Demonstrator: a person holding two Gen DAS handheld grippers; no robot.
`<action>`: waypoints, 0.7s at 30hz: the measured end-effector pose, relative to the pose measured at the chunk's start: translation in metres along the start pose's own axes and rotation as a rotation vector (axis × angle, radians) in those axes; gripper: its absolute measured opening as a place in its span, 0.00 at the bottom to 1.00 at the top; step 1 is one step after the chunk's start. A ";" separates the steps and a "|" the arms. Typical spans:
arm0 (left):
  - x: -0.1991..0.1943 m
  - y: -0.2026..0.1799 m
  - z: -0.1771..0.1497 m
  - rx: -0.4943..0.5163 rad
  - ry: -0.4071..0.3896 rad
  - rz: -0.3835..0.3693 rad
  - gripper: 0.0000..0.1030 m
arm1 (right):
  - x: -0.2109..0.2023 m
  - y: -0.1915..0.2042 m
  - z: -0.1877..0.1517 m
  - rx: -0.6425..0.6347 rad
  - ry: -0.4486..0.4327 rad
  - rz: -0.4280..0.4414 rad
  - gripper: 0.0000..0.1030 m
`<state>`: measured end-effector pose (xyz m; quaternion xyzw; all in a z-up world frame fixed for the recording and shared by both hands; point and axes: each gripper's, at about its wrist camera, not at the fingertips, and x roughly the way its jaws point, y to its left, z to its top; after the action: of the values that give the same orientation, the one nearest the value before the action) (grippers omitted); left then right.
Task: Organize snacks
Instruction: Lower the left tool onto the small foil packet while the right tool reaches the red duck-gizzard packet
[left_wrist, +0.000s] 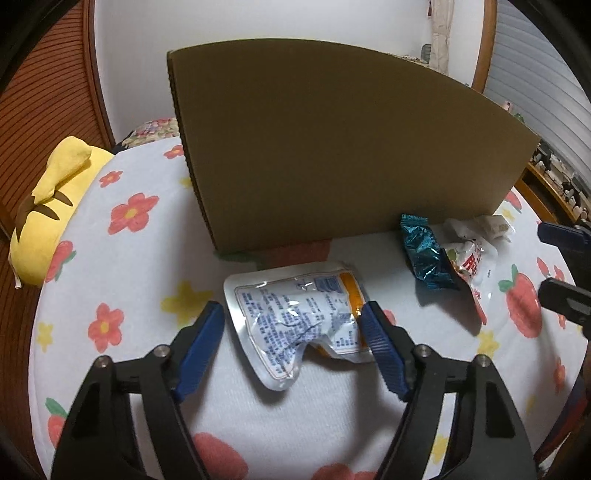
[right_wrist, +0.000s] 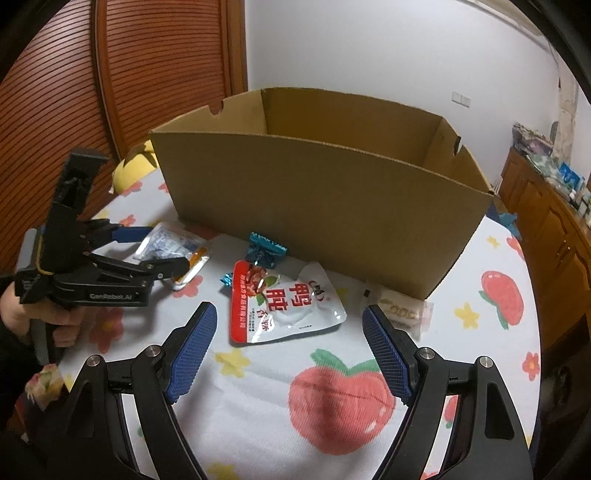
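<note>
- The table (right_wrist: 332, 435) under both grippers wears a white cloth printed with red and yellow flowers and fruit.
- The box (right_wrist: 321, 206), open-topped brown cardboard, stands upright on the cloth straight ahead of both grippers; from the left wrist only its plain near wall shows, from the right wrist its inner walls show but not its floor.
- The left gripper (left_wrist: 293, 319) has its blue-padded jaws spread wide around the pouch (left_wrist: 295, 321), a silver sachet with blue print and an orange edge lying flat on the cloth. The right pad touches its orange edge; the left pad stands just clear of it.
- The right gripper (right_wrist: 290, 326) hangs spread wide above the cloth, holding nothing, with the red pack (right_wrist: 284, 306) lying flat between and just ahead of its pads.
- The plush (left_wrist: 48, 206), yellow with brown marks, sits at the table's edge, far to the left of the left gripper.
- The red pack, red and white with large red characters, lies in front of the box's near wall.
- The pale pack (right_wrist: 402, 312), small and beige, lies just ahead of the right gripper's right pad, near the box's corner.
- The blue candy (right_wrist: 266, 253), in crinkled teal foil, lies beyond the red pack, just beside the box wall and touching the pack's far end.
</note>
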<state>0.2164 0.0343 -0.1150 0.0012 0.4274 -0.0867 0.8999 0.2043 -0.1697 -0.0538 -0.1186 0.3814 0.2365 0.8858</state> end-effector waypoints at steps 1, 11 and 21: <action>-0.001 0.000 0.000 -0.001 -0.004 -0.003 0.64 | 0.003 0.000 0.000 -0.001 0.006 -0.002 0.81; -0.020 -0.013 -0.013 0.037 -0.032 0.000 0.45 | 0.029 -0.003 0.002 -0.007 0.045 0.022 0.81; -0.035 -0.034 -0.020 0.103 -0.055 -0.004 0.42 | 0.056 -0.006 0.004 0.016 0.085 0.039 0.81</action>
<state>0.1740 0.0077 -0.0988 0.0441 0.3975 -0.1102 0.9099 0.2434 -0.1547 -0.0920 -0.1139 0.4228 0.2455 0.8649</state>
